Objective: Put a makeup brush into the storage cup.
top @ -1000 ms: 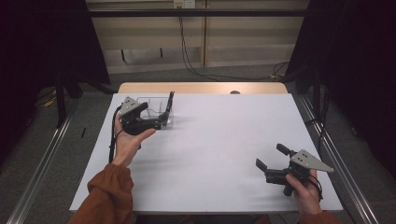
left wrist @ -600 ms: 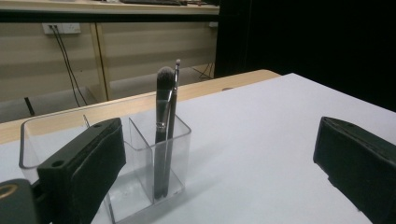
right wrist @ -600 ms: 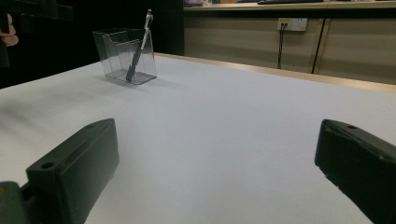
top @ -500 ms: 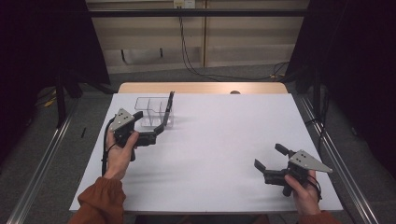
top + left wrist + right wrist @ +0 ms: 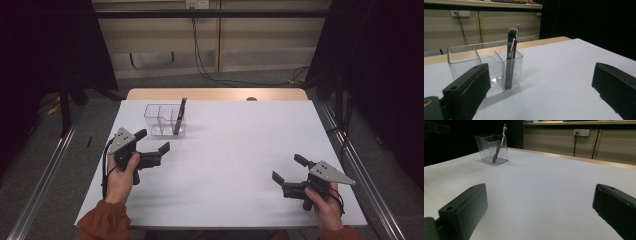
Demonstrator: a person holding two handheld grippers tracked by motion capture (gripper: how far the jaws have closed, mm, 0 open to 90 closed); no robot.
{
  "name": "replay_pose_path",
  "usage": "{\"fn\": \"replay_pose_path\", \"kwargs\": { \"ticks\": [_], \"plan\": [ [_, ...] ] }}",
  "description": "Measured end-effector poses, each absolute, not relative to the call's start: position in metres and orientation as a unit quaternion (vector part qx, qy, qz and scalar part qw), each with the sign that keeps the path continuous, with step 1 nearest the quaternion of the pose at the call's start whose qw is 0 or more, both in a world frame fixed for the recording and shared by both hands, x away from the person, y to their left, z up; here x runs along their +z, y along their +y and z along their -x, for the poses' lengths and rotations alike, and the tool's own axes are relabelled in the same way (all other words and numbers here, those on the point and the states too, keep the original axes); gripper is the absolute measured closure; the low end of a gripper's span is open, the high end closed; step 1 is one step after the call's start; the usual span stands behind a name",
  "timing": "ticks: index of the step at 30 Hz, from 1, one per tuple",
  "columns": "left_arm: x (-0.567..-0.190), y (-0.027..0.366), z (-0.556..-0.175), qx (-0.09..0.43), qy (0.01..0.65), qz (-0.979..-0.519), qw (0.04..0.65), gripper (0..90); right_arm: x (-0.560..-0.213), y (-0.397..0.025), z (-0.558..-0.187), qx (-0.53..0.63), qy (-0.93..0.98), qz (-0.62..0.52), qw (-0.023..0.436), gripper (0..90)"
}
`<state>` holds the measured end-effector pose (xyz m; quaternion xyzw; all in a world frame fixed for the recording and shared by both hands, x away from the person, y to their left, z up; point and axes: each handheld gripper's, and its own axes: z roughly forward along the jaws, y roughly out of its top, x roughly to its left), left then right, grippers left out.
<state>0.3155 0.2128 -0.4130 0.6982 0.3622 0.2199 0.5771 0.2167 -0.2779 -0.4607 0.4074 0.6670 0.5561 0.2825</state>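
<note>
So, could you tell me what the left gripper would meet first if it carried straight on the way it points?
Probably nothing: the left gripper, open, aims just right of the clear organiser holding the brushes; its left finger might graze that corner, though depth is unclear.

We have drawn our left gripper [image 5: 152, 143] back from the clear organizer [image 5: 165, 120] toward our side of the table [image 5: 240, 150]; it now sits apart from the box, fingers [image 5: 163, 147] spread and empty. The brushes [image 5: 511, 57] stand in the end compartment, no longer beside our fingers.
</note>
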Motion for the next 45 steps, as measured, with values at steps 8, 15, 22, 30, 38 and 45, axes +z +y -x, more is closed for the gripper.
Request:
{"fn": "replay_pose_path", "kwargs": {
  "ticks": [8, 15, 22, 30, 38, 45],
  "plan": [
    [-0.414, 0.217, -0.305, 0.211, 0.357, -0.702, 0.579, 2.2, -0.461, -0.278, -0.217, 0.556, 0.667, -0.408, 0.281, 0.0],
    [-0.413, 0.222, -0.292, 0.219, 0.343, -0.705, 0.581, 1.9, -0.461, -0.278, -0.217, 0.557, 0.667, -0.408, 0.281, 0.0],
    [-0.423, 0.225, -0.280, 0.217, 0.349, -0.710, 0.571, 2.2, -0.460, -0.278, -0.216, 0.557, 0.666, -0.409, 0.281, 0.0],
    [-0.427, 0.232, -0.268, 0.222, 0.350, -0.720, 0.557, 2.3, -0.461, -0.278, -0.216, 0.556, 0.666, -0.409, 0.282, 0.0],
    [-0.434, 0.238, -0.258, 0.239, 0.362, -0.724, 0.537, 2.0, -0.461, -0.279, -0.215, 0.556, 0.666, -0.409, 0.282, 0.0],
    [-0.440, 0.241, -0.250, 0.230, 0.372, -0.721, 0.538, 2.0, -0.461, -0.280, -0.214, 0.556, 0.664, -0.412, 0.283, 0.0]
  ]
}}
